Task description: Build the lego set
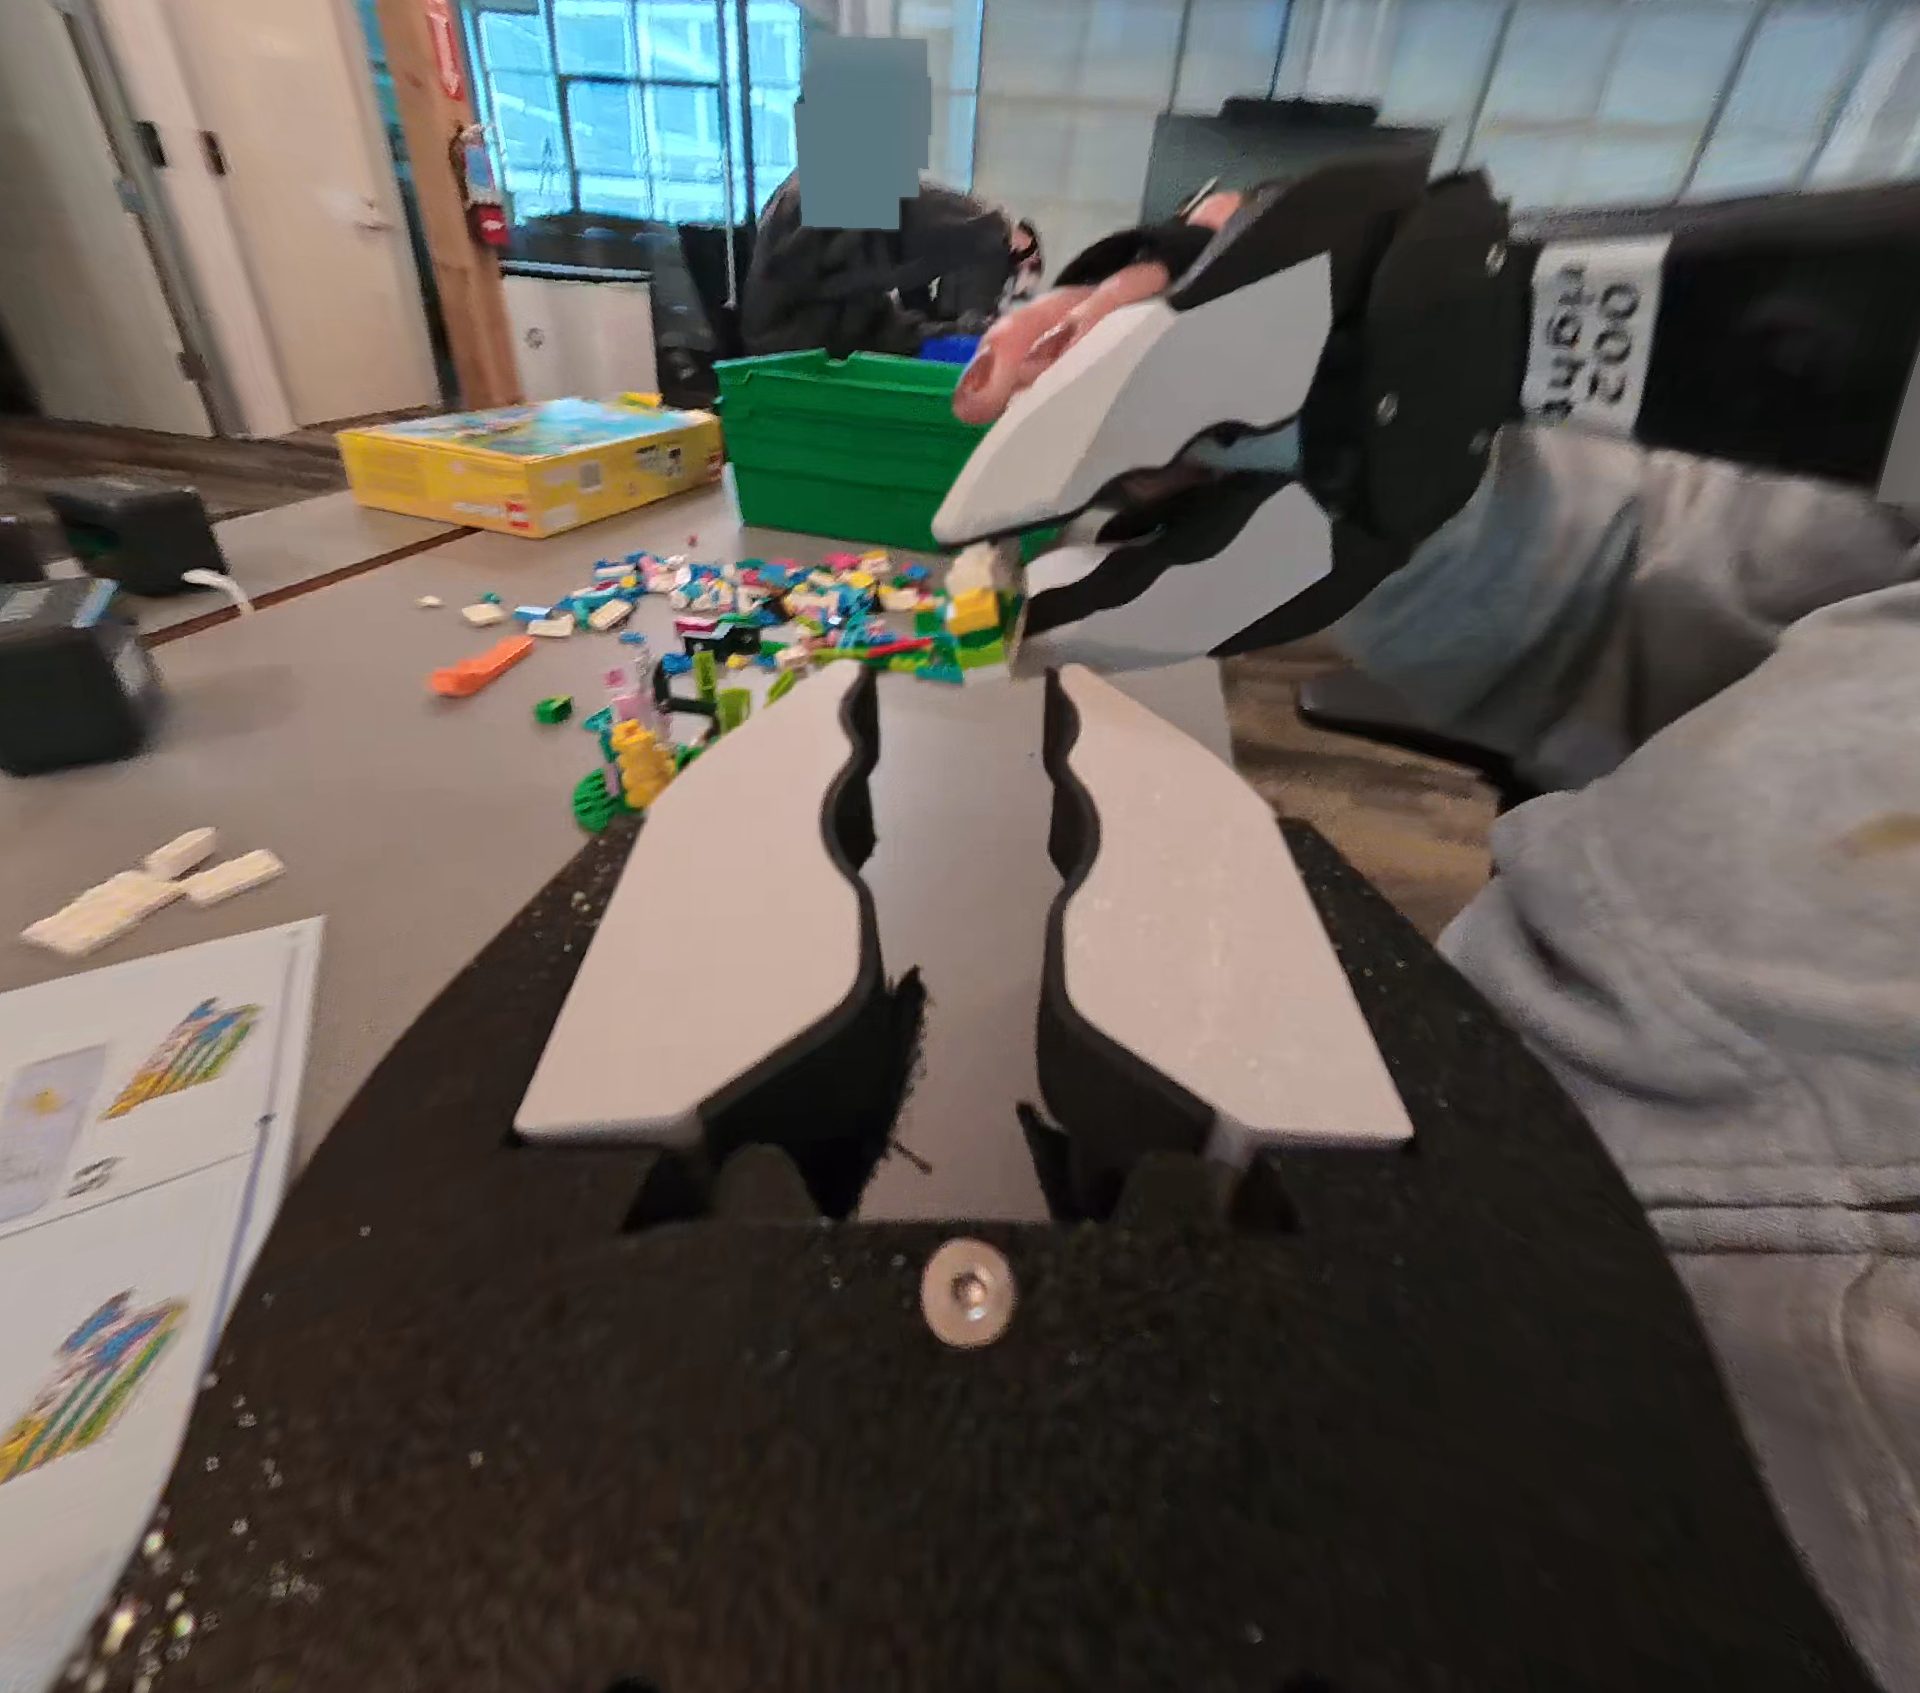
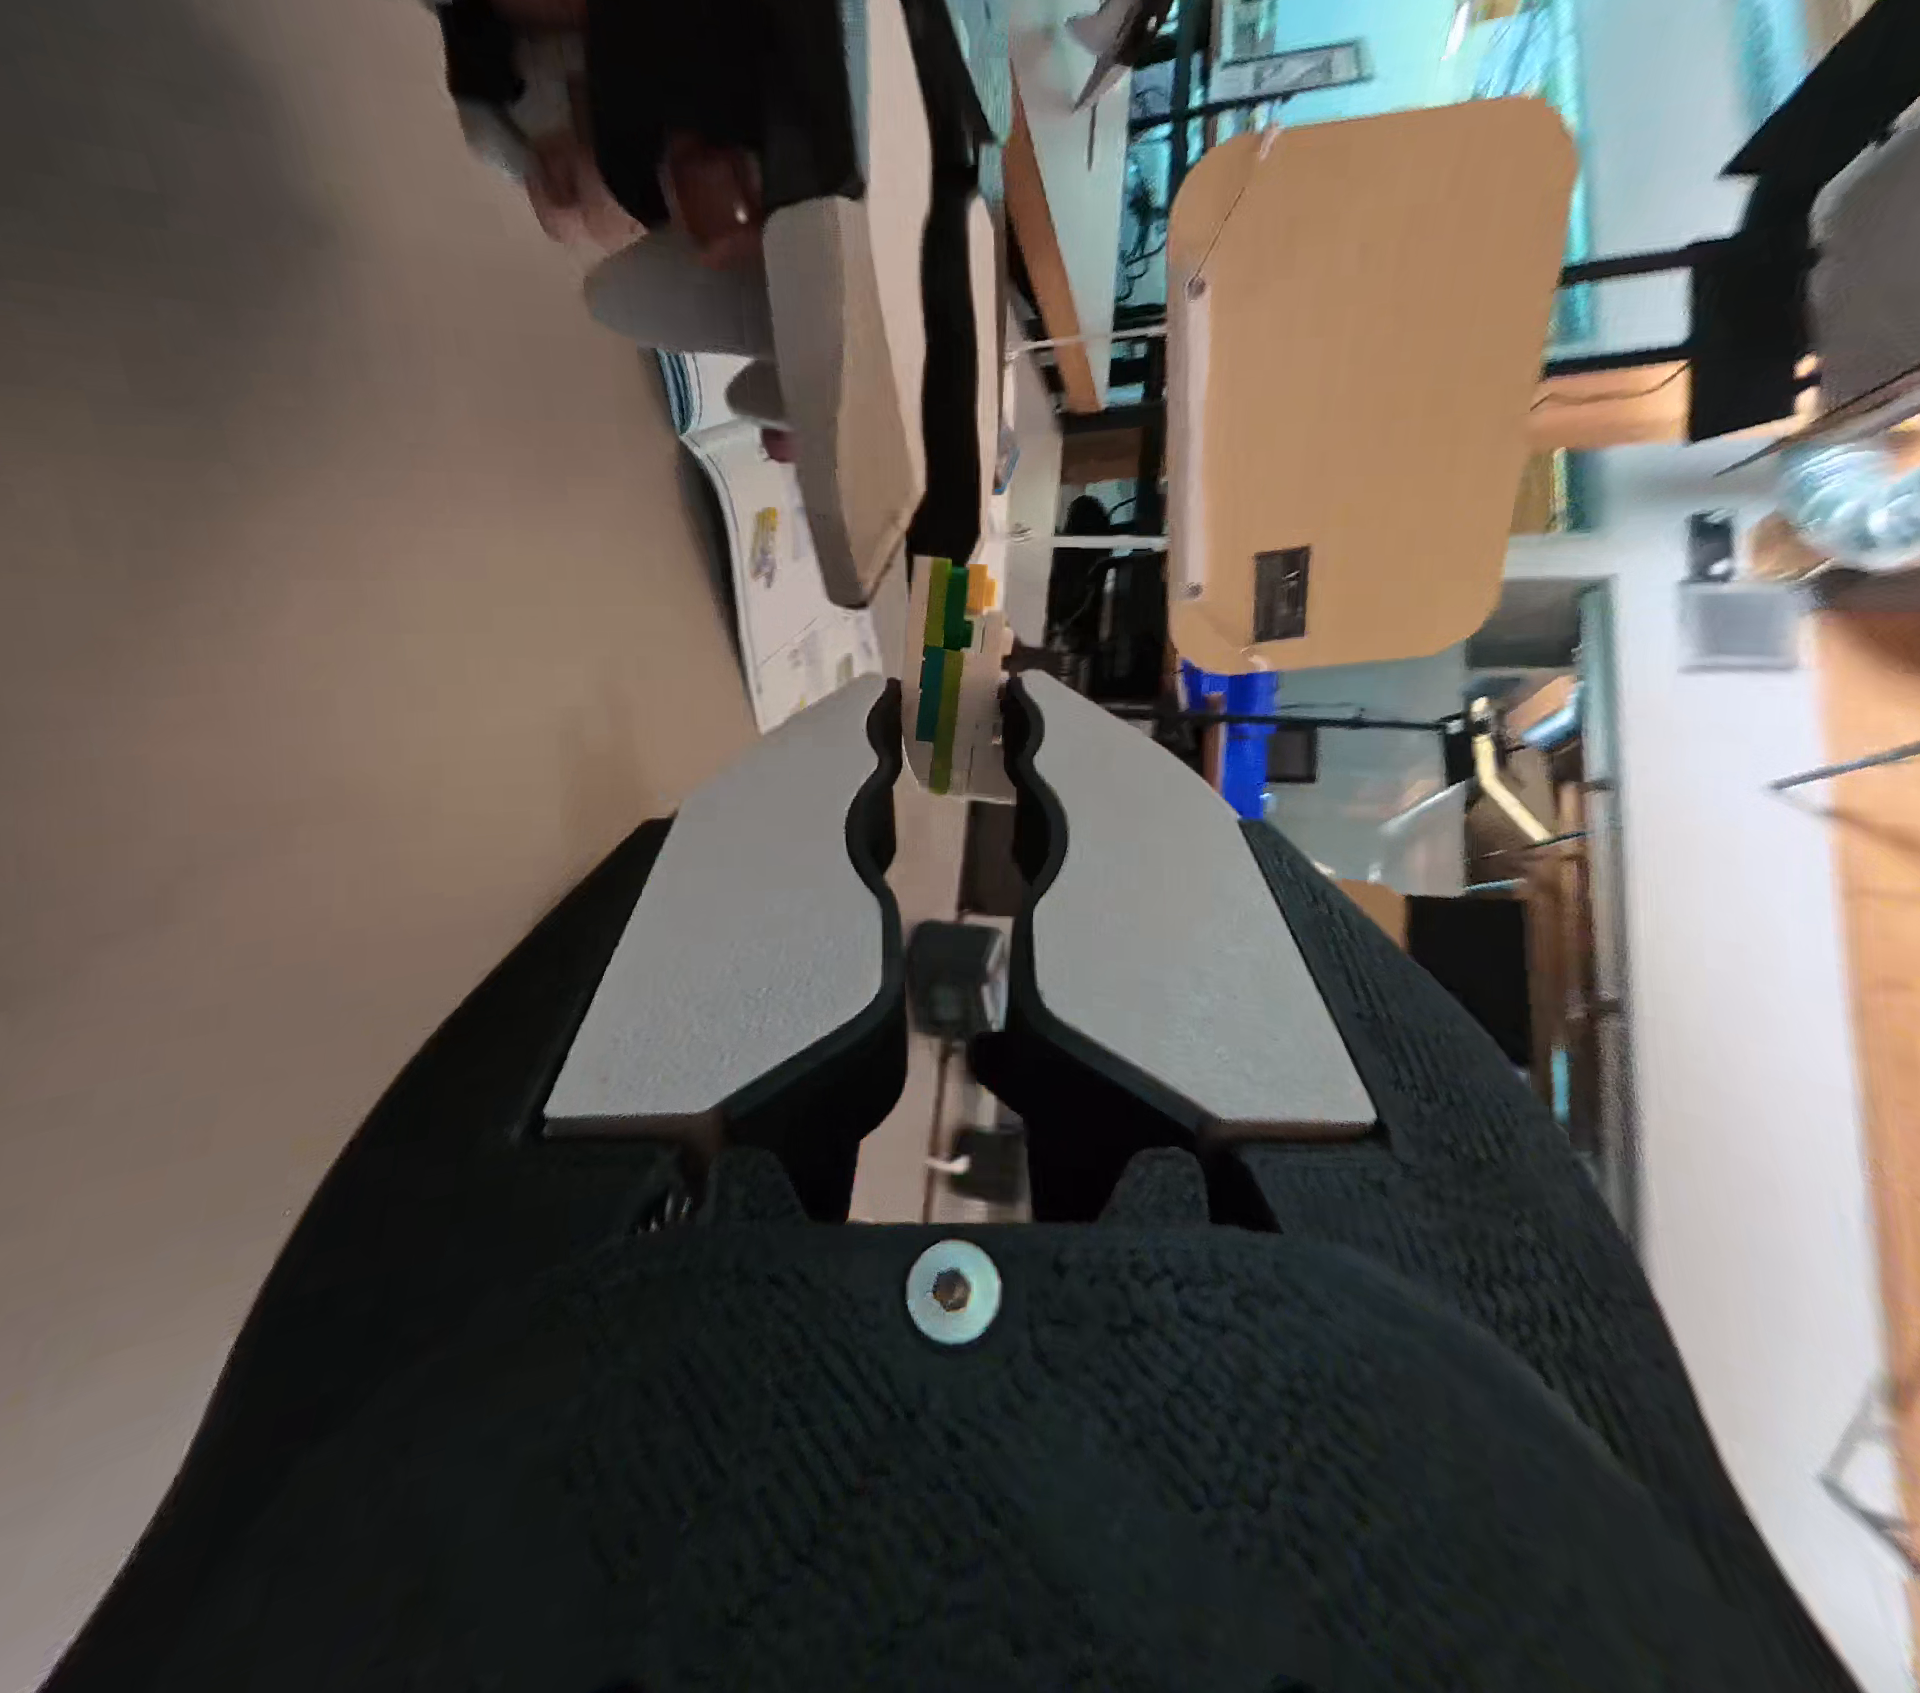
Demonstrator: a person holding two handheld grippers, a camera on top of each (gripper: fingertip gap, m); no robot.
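Note:
My right gripper [image 2: 951, 693] is shut on a small flat brick assembly [image 2: 940, 698] of white, green and teal layers with a yellow piece at its far end; both pads press on its sides. The left wrist view shows this too: the right gripper [image 1: 992, 589] holds the assembly [image 1: 977, 609] in the air above the table [image 1: 312, 770]. My left gripper [image 1: 961, 687] is open with nothing between its fingers, its tips just below the assembly. In the right wrist view the left gripper [image 2: 904, 563] ends close to the assembly's far end.
A pile of loose coloured bricks [image 1: 748, 594] lies mid-table, with an orange brick separator [image 1: 483, 667] and a small pink and yellow build [image 1: 634, 750] near it. A yellow box [image 1: 530, 459] and green bin [image 1: 842, 448] stand behind. An instruction booklet [image 1: 125, 1124] lies front left. A person [image 1: 862, 272] sits beyond. The tips of both grippers are at nearly the same place.

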